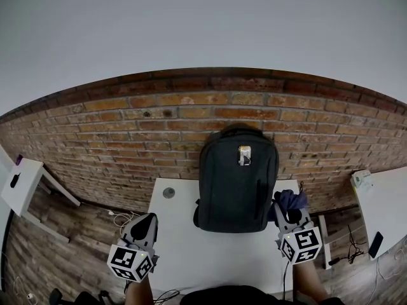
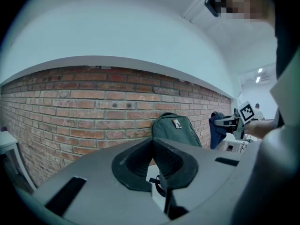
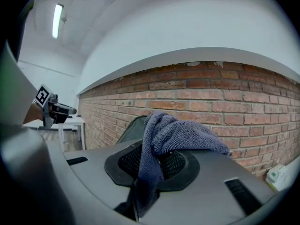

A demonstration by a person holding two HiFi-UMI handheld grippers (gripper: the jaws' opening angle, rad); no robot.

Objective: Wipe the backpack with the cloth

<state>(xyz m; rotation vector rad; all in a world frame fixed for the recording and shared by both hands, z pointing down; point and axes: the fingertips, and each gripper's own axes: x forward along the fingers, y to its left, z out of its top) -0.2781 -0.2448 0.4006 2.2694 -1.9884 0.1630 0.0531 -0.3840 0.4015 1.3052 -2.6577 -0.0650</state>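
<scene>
A: Backpack (image 1: 236, 176), sitting where?
B: Standing upright at the far edge of the white worktop (image 1: 210, 259), backing onto the brick wall (image 1: 127, 132), front panel facing this way.
A: Right hand-held gripper (image 1: 285, 210), doing what?
B: Clamping the cloth (image 1: 290, 200). Jaws pinching a bunched fold of it, the rest of the dark blue terry spilling over the top and hanging down in front. Hovering just beside the backpack's right edge, with contact not showing clearly.
A: Left hand-held gripper (image 1: 145, 225)?
B: Gripping nothing, jaws pressing together. Hanging over the near left corner of the worktop, well apart from the backpack, pointing toward the wall.
A: Anything else lying on the worktop?
B: Only a round grey disc (image 1: 168, 193), sitting left of the backpack near the far edge.
</scene>
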